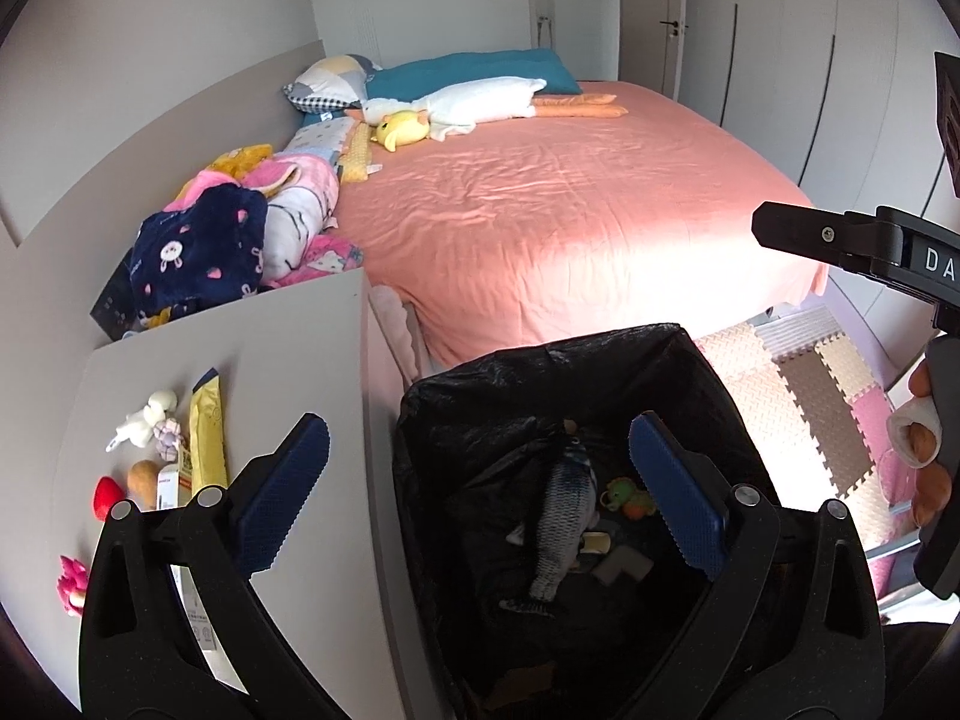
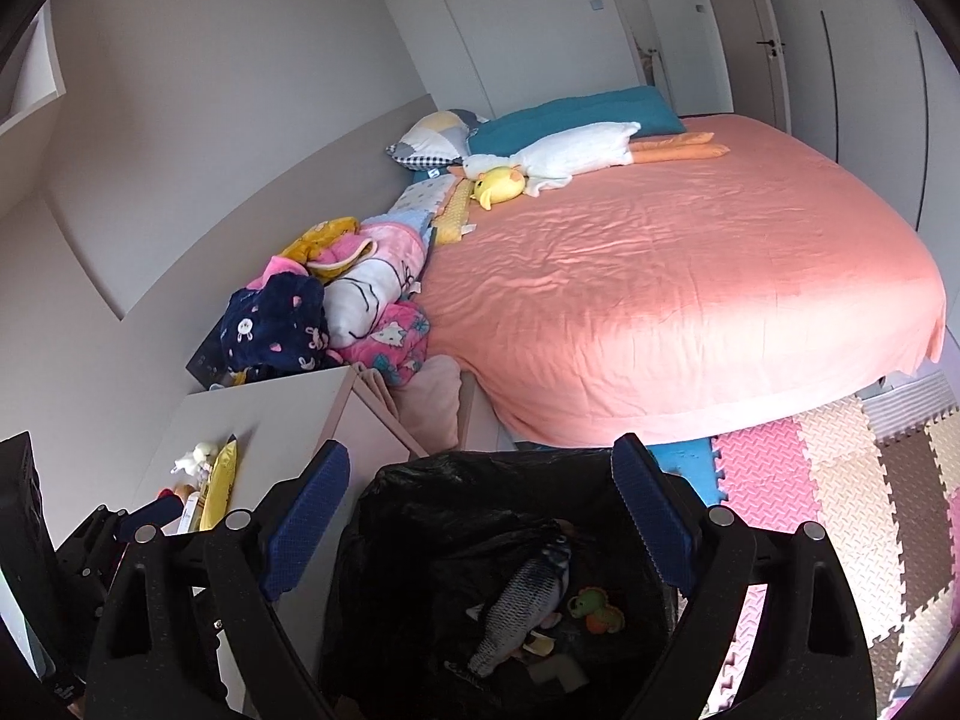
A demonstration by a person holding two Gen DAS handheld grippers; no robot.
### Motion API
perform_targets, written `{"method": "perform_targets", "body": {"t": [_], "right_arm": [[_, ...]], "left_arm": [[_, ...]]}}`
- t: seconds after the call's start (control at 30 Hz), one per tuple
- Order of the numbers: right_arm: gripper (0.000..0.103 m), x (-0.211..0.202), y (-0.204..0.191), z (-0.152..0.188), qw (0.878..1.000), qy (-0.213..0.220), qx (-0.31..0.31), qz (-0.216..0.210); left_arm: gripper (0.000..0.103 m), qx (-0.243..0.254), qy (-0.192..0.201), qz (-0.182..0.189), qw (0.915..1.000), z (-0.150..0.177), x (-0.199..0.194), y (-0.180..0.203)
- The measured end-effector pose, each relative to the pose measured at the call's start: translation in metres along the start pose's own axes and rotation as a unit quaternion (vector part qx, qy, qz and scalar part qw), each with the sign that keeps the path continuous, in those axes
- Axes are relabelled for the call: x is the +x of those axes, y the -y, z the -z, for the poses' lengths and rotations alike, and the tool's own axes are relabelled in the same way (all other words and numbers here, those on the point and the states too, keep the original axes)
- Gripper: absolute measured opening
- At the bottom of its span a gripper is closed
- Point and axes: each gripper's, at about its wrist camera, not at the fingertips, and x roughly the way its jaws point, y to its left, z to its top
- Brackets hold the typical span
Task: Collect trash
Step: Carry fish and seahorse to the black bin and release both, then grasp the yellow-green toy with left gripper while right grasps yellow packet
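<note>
Scanning left to right, everything placed relative to the trash bin (image 1: 576, 480).

Far left of the bin, on the grey cabinet top (image 1: 288, 372): a pink flower-like toy (image 1: 71, 585) at the near edge, a red soft piece (image 1: 107, 495), a tan egg-shaped piece (image 1: 143, 480), a small white plush (image 1: 147, 420) further back. All look light and squashy; I'd pinch each across its middle.

Closer to the bin, same top: a yellow packet (image 1: 207, 444), long, flat, probably a crinkly film, likely slippery. Best taken across the narrow width near one end, not flat-on. Beside it a white carton (image 1: 168, 486), stiff-looking, partly hidden by my left gripper (image 1: 480, 492); grab it across the thin faces.

My left gripper: fingers wide apart, nothing between the pads, hanging over the bin's left rim.

Inside the bin, on the black liner (image 2: 420, 498): a grey plush fish (image 1: 561, 516), a green-orange toy (image 1: 630, 495), a couple of small pale scraps I can't identify. Those count as collected.

My right gripper (image 2: 480, 516): fingers also spread, empty, aimed into the bin mouth. From the left camera its body shows to the right of the bin, with the person's hand (image 1: 918, 438) on the handle.

Judgement: cabinet items remain; the packet is the fiddly one, the liner could snag a fingertip.
</note>
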Motion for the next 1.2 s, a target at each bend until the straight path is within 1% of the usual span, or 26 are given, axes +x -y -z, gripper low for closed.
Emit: {"method": "perform_targets", "body": {"t": [0.33, 0.57, 0.93, 1.2], "right_arm": [[0.089, 0.019, -0.034, 0.006, 0.999, -0.025, -0.030, -0.028], [0.089, 0.036, -0.063, 0.013, 0.996, -0.044, -0.055, -0.053], [0.089, 0.058, -0.113, 0.029, 0.989, -0.075, -0.094, -0.085], [0.089, 0.073, -0.151, 0.038, 0.983, -0.092, -0.121, -0.103]], "left_arm": [[0.097, -0.039, -0.019, -0.028, 0.9987, 0.019, -0.004, -0.032], [0.097, -0.069, -0.027, -0.055, 0.9957, 0.037, -0.013, -0.059], [0.097, -0.119, -0.041, -0.091, 0.9879, 0.072, -0.027, -0.103], [0.097, -0.151, -0.045, -0.108, 0.9815, 0.093, -0.037, -0.135]]}}
